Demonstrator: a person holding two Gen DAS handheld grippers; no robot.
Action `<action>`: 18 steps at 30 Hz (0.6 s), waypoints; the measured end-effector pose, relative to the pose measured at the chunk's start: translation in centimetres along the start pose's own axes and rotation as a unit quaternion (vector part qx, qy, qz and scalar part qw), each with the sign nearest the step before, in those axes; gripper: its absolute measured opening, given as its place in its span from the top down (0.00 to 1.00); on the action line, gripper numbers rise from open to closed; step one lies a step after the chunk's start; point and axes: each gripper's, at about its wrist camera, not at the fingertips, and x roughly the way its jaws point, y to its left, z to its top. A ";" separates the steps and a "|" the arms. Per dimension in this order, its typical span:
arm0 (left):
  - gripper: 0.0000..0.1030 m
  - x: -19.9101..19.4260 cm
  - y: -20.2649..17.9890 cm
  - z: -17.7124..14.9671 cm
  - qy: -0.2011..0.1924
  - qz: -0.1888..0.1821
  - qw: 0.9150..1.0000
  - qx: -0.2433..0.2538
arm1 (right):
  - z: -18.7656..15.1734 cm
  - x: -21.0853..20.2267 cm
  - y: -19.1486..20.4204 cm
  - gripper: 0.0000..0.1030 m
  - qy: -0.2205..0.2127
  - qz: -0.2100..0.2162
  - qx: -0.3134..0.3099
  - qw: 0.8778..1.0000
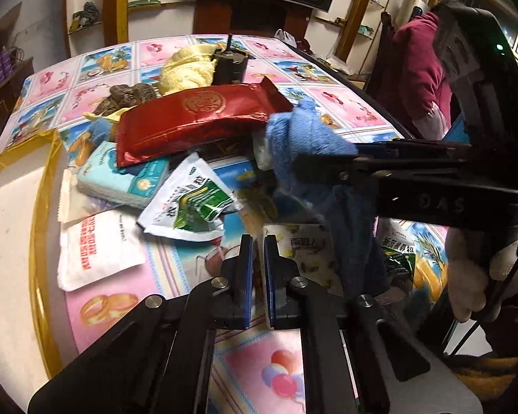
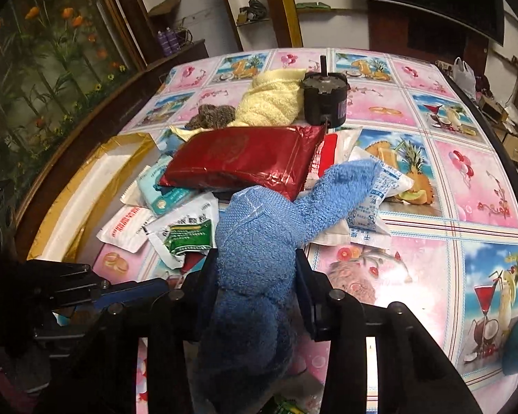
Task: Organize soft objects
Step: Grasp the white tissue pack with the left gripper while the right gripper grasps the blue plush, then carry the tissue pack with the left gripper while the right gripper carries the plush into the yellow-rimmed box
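Observation:
My right gripper (image 2: pixel 257 269) is shut on a blue towel (image 2: pixel 259 238) and holds it above the table; in the left wrist view the right gripper (image 1: pixel 307 167) comes in from the right with the blue towel (image 1: pixel 304 134) in it. My left gripper (image 1: pixel 258 252) is shut and empty, low over the table near a white packet (image 1: pixel 307 258). A yellow towel (image 2: pixel 272 103) lies at the back, beside a dark brown cloth (image 2: pixel 210 115). A red foil bag (image 2: pixel 245 160) lies on top of the pile.
A black motor-like block (image 2: pixel 324 100) stands beside the yellow towel. Several sachets, tissue packs (image 1: pixel 121 179) and a green-white pouch (image 1: pixel 190 203) lie scattered on the patterned tablecloth (image 2: pixel 466 172). A person in a red jacket (image 1: pixel 418 69) sits at the far right.

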 end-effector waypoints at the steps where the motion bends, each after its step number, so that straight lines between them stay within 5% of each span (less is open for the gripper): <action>1: 0.95 -0.1 -0.1 -0.1 0.003 0.009 1.000 0.000 | 0.0 -0.3 0.1 0.60 -0.003 0.002 -0.002 1.000; 5: 0.90 -1.2 -0.4 -0.5 -0.005 -0.019 1.000 -0.006 | 0.1 -1.6 0.1 0.60 -0.016 0.010 -0.001 1.000; 9: 0.39 -1.7 -0.9 -0.6 -0.017 -0.020 0.999 -0.024 | 0.0 -3.9 -0.6 0.60 -0.038 0.027 0.006 0.999; 14: 0.39 -1.0 -2.6 -0.6 -0.021 -0.018 1.000 -0.012 | -0.5 -7.9 -2.5 0.60 -0.074 0.052 0.030 0.995; 18: 0.39 1.4 -4.9 -0.7 0.011 0.013 0.999 0.030 | -0.9 -10.1 -3.5 0.60 -0.096 0.051 0.038 0.993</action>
